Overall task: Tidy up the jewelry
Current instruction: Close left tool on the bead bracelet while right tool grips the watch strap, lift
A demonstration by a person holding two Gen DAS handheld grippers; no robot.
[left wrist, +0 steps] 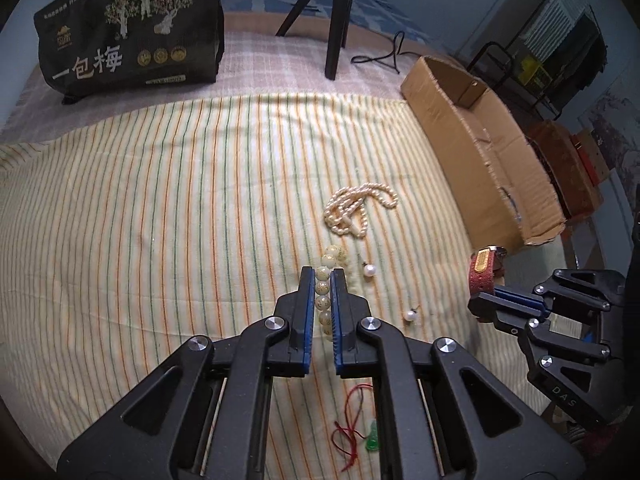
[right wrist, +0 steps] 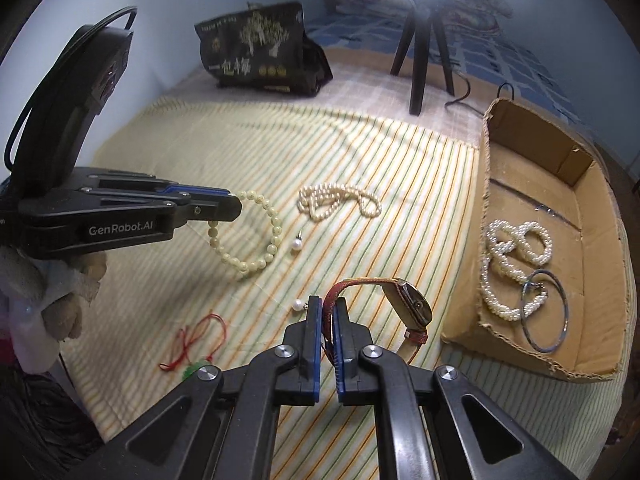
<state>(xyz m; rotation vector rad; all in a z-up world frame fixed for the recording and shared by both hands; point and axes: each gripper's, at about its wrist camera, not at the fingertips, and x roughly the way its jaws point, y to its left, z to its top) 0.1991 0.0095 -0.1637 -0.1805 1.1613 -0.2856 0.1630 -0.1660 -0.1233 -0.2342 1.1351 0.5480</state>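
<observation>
Honestly, left gripper pinches the bead bracelet, right gripper clamps the watch strap (either might slip swinging toward the box).

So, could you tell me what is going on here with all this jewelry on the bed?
A person is sorting jewelry with two handheld grippers. The left gripper is shut on a pale bead bracelet; the right gripper is shut on the red strap of a watch. A cardboard box already holds pearl bracelets and a metal bangle. A pearl necklace, two pearl earrings and a red-cord pendant remain on the striped cloth.
</observation>
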